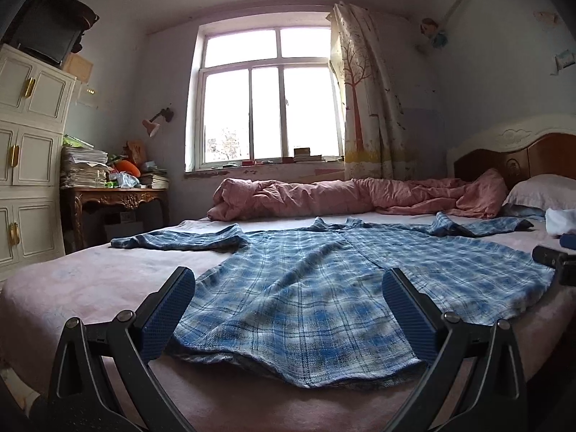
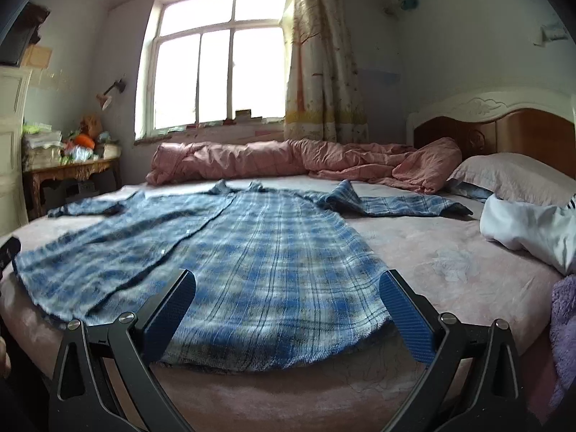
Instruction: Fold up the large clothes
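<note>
A blue and white plaid shirt [image 1: 309,288] lies spread flat on the pink bed sheet [image 1: 90,280], buttoned front up, collar toward the window, both sleeves stretched out sideways. My left gripper [image 1: 288,288] hangs open just over the shirt's hem at its left half, holding nothing. In the right wrist view the same shirt [image 2: 252,262] fills the middle of the bed [image 2: 450,262]. My right gripper [image 2: 288,288] is open above the hem's right part, with nothing between its fingers. A dark piece of the right gripper [image 1: 556,262] shows at the right edge of the left wrist view.
A rolled pink quilt [image 1: 360,194] lies along the far side of the bed under the window. A pillow [image 2: 514,176] and white clothing [image 2: 529,230] sit near the headboard, a purple fleece [image 2: 565,324] at the right edge. A cluttered wooden desk [image 1: 115,198] and white cabinet [image 1: 28,165] stand left.
</note>
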`<state>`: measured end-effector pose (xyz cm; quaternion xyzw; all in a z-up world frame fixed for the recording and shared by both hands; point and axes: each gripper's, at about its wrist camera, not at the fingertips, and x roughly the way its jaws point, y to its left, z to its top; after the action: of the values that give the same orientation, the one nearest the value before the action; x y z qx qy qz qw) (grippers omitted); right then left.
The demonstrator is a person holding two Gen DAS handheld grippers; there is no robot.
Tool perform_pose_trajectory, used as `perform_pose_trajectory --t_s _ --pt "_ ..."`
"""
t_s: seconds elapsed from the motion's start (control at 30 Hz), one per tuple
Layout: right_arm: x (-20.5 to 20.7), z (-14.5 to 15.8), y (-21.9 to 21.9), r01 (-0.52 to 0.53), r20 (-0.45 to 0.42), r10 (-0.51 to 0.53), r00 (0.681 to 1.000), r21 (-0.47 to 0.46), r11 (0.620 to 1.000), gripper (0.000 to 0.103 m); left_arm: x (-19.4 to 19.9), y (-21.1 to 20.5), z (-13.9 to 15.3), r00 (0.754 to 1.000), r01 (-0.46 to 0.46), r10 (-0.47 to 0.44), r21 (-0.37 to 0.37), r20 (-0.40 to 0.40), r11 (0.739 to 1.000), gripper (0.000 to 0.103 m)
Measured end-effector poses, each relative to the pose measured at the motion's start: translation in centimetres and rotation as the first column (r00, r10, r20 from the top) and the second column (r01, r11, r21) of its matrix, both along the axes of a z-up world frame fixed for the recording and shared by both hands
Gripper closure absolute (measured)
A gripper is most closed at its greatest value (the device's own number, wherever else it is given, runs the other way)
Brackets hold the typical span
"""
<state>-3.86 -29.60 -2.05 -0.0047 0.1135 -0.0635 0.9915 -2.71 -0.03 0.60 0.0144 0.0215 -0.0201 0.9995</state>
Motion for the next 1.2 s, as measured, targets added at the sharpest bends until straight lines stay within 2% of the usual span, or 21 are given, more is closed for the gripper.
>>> perform_pose_trajectory --t_s 0.17,0.27,0.5,0.67,0.93,1.0,1.1,1.2 --pt "0.3 -0.1 0.0 -0.025 -0.029 0.025 0.999 0.009 1.000 0.000 -0.2 0.1 -0.1 0.998 -0.039 0.041 -0.030 0.053 0.999 0.000" --pt "0.7 -0.2 0.0 -0.032 -0.054 0.034 0.998 0.024 0.999 0.000 -0.2 -0.2 -0.3 0.994 -0.073 0.074 -0.011 0.075 0.997 0.000" --pt "0.8 -0.4 -0.3 -0.015 -0.061 0.016 0.998 0.025 1.000 0.000 0.1 0.0 -0.4 1.000 -0.008 0.008 -0.027 0.021 1.000 0.000" --pt "0.8 -0.4 -0.3 -0.016 -0.063 0.017 0.998 0.025 1.000 0.000 0.8 0.3 -0.4 0.997 0.051 -0.054 -0.043 -0.062 0.998 0.000" --pt "0.8 -0.3 -0.2 -0.024 -0.065 0.026 0.998 0.027 0.999 0.000 0.2 -0.3 -0.8 0.998 0.050 -0.049 0.022 -0.030 0.999 0.000" --pt "0.8 -0.3 -0.2 -0.026 -0.064 0.028 0.998 0.029 0.999 0.000 0.3 -0.5 -1.2 0.998 0.040 -0.038 0.030 -0.045 0.999 0.000" --pt "0.6 -0.2 -0.2 -0.038 -0.064 0.039 0.997 0.029 0.999 0.000 0.4 -0.5 -1.6 0.994 0.071 -0.069 0.027 -0.081 0.997 0.000" --pt "0.8 -0.4 0.4 -0.124 -0.102 0.125 0.987 0.016 0.992 0.000 0.0 -0.9 -1.9 0.991 0.096 -0.091 0.053 -0.098 0.994 0.000"
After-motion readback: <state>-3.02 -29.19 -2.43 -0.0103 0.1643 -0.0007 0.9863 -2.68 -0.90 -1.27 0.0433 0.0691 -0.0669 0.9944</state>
